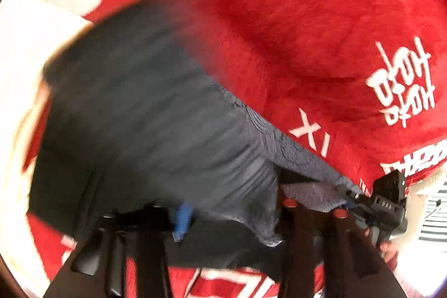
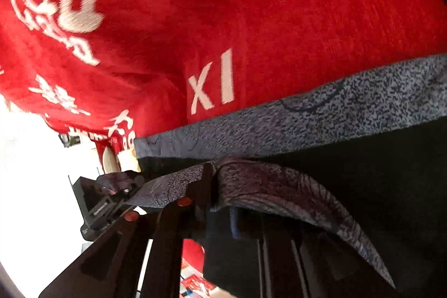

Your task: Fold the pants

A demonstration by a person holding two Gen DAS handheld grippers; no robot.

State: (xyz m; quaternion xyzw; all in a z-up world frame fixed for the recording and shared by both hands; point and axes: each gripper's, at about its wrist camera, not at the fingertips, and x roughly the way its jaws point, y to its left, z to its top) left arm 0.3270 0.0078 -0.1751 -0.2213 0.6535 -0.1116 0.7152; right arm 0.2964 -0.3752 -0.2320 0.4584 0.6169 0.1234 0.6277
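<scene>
The pants (image 1: 145,113) are dark grey-black with a speckled grey waistband, and they hang lifted over the red blanket (image 1: 279,18). My left gripper (image 1: 223,214) is shut on the waistband edge, with cloth draped over its fingers. My right gripper (image 2: 220,200) is shut on the waistband (image 2: 307,113) as well, which stretches taut to the right. Each gripper shows in the other's view: the right one in the left wrist view (image 1: 385,203), the left one in the right wrist view (image 2: 103,200). The pants are motion-blurred in the left wrist view.
The red blanket (image 2: 279,4) carries white lettering, including an "XI" mark (image 2: 212,88). A bright white area (image 1: 25,52) lies at the left. A hand (image 1: 388,247) holds the right gripper's body. Bright floor (image 2: 33,158) lies beyond the blanket edge.
</scene>
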